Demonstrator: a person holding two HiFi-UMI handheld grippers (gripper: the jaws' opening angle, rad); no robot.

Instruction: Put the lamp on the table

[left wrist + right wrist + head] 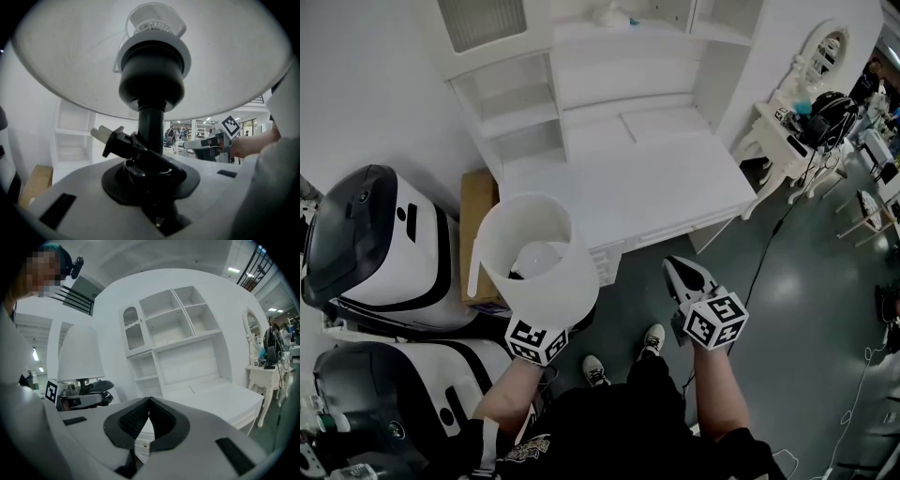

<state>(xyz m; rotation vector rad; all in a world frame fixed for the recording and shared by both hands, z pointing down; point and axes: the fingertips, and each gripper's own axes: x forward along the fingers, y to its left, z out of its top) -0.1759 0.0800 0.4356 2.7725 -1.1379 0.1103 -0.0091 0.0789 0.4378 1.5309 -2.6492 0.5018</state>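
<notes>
Black stem of lamp [151,124] clamped between left gripper [151,174] jaws; right gripper [149,401] jaws together, empty.

My lamp shade [539,258] is white, its stem [151,124] black. The tabletop [628,183] is white, the floor [806,309] dark grey. My marker cubes [535,339] [715,322] show black-and-white squares.

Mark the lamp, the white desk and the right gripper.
lamp [546,286], head view, outer wall of the white shade.
white desk [628,187], head view, bare part of the desktop.
right gripper [149,401], right gripper view, where the tips of its shut jaws meet.
</notes>
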